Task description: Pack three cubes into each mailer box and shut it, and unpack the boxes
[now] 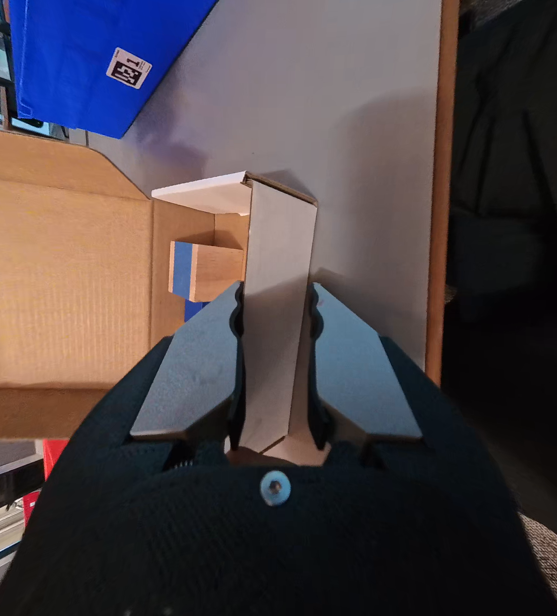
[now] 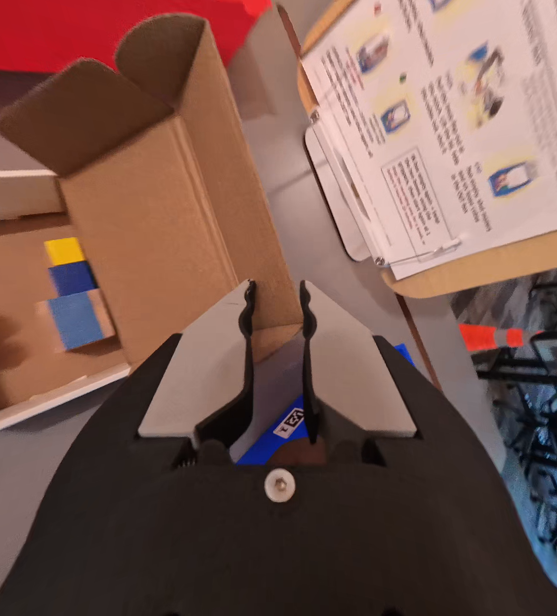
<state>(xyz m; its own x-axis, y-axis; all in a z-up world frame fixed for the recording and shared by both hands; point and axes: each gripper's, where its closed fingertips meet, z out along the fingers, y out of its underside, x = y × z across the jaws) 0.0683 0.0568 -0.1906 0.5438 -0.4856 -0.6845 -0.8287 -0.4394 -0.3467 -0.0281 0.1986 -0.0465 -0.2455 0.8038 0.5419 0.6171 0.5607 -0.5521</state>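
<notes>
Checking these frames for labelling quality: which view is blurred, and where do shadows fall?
Left wrist view: sharp; the box wall throws a soft shadow on the grey table. Right wrist view: motion-blurred, cubes and printed sheet smeared; the open mailer box shades its interior.

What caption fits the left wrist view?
Left tool straddles the open box's white wall; a cube sits inside.

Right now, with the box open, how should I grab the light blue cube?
Take the light blue cube from above, through the open top of the box, pinching the two faces that run along the row. The dark blue cube sits against one of the other faces, and the box walls probably block a sideways approach.
</notes>
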